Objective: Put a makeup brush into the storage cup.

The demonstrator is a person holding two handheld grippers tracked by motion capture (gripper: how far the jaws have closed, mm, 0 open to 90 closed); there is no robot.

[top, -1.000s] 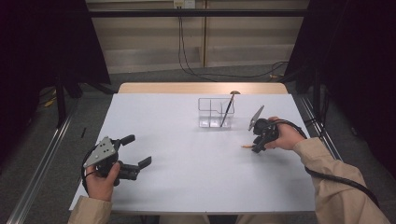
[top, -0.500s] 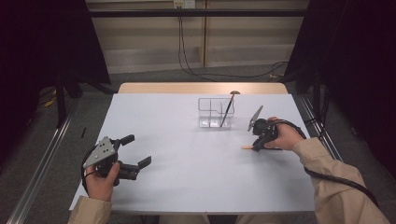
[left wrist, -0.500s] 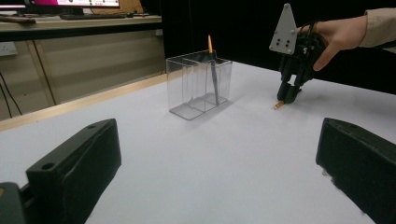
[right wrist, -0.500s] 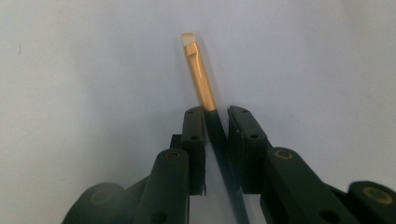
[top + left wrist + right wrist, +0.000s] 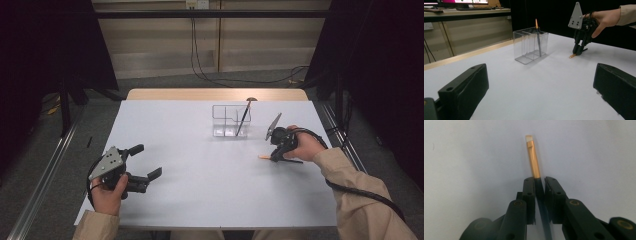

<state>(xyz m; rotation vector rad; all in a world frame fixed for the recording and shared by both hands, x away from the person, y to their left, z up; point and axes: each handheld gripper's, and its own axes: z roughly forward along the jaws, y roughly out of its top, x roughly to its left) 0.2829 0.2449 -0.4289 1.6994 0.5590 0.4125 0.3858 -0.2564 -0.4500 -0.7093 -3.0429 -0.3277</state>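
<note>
Right gripper point(image 5: 278, 152) is down at the white tabletop point(image 5: 210, 185), its fingers point(image 5: 529, 192) pinched tight on the slim black-handled brush with the gold ferrule point(image 5: 534, 160), whose pale tip lies flat on the surface. Near it stands the clear plastic divided organizer point(image 5: 231, 120) with another dark brush point(image 5: 243, 117) leaning inside. Left gripper point(image 5: 145, 162) hovers well apart, fingers point(image 5: 464, 92) spread wide, holding nothing.

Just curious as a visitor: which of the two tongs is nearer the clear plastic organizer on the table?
The right. The right tongs sit just beside the clear organizer, closed on a small brush at the table surface. The left tongs are open, far off at the table's near left corner.
</note>
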